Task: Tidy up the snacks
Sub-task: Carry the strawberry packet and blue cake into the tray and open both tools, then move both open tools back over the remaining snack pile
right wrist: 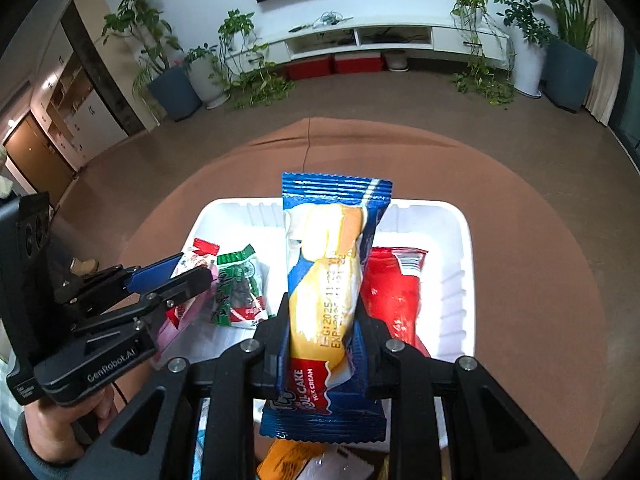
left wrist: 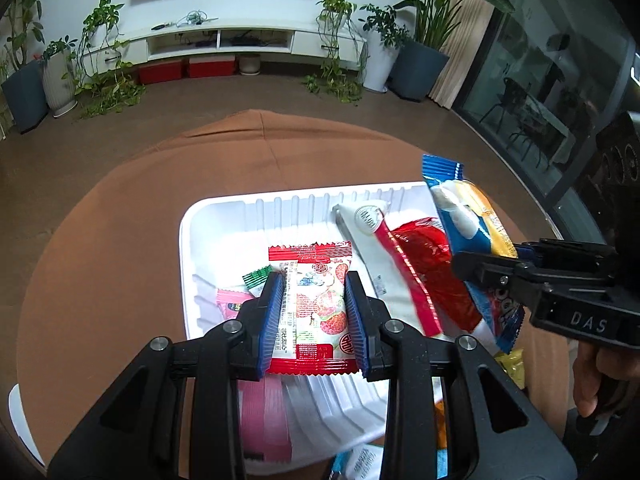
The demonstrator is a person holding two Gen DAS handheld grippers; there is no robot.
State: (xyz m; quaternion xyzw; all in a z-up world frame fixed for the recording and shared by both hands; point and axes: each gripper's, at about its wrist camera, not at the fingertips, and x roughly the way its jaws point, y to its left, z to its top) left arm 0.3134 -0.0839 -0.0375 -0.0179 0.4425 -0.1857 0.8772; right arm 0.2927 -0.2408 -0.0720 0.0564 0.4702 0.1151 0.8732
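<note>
- Strawberry snack packet [left wrist: 316, 304] is clamped in the left gripper [left wrist: 313, 306], above the white tray [left wrist: 188, 240].
- Blue roll cake packet [right wrist: 332, 288] is pinched by the right gripper [right wrist: 325, 344] over the tray's middle.
- Red packet [right wrist: 394, 292] and green packet [right wrist: 238, 288] lie inside the tray, on the brown-clothed table [left wrist: 100, 232].

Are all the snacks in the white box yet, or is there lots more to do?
Partly done. A red packet and a green packet already lie in the white tray. The left gripper holds a strawberry snack packet and the right gripper a blue roll cake packet, both over the tray. An orange packet still waits outside.
</note>
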